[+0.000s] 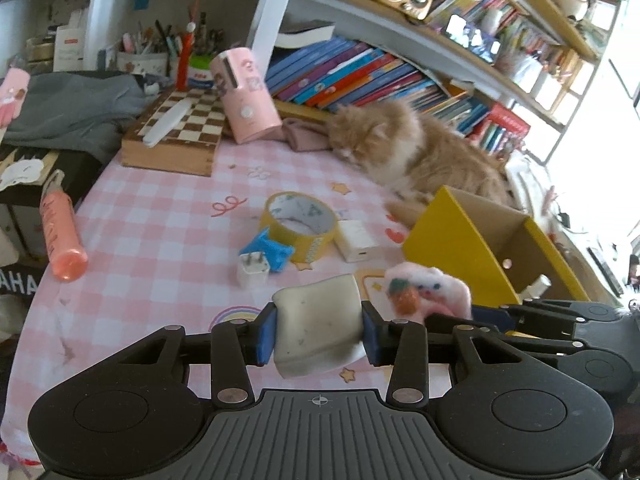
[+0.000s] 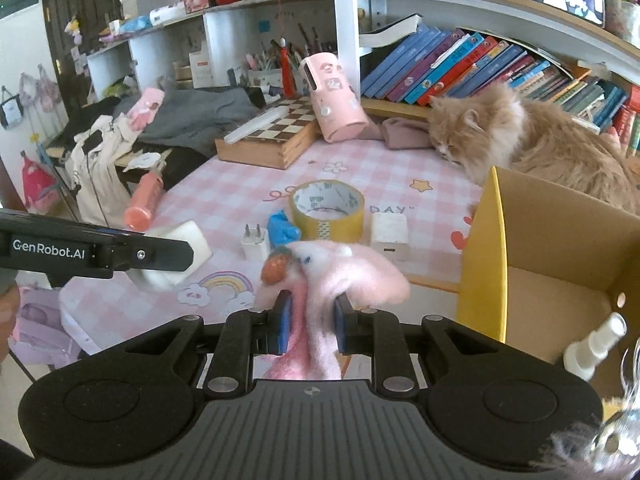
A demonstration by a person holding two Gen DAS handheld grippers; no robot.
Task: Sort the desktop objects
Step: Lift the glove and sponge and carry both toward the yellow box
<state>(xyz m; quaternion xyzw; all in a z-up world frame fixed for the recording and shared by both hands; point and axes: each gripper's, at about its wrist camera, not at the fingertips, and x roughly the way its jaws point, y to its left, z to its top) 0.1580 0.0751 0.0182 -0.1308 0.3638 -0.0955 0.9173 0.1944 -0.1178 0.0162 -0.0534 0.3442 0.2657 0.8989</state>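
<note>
My left gripper (image 1: 318, 336) is shut on a white, slightly soiled foam block (image 1: 316, 320), held above the pink checked tablecloth (image 1: 160, 220). My right gripper (image 2: 310, 324) is shut on a fluffy pink plush toy (image 2: 332, 276) with an orange strawberry on it, also lifted off the cloth. The toy (image 1: 428, 292) hangs just right of the block in the left wrist view. On the cloth lie a yellow tape roll (image 1: 298, 224), a white plug (image 1: 252, 270), a blue piece (image 1: 266, 252) and a white adapter (image 1: 358, 240). An open yellow cardboard box (image 2: 484, 260) stands at the right.
An orange cat (image 2: 520, 140) lies behind the box. A wooden chessboard case (image 1: 176, 132) and a tilted pink cylinder (image 1: 246, 96) sit at the back. An orange tube (image 1: 62, 236) lies at the left table edge. A white spray bottle (image 2: 596, 344) rests in the box.
</note>
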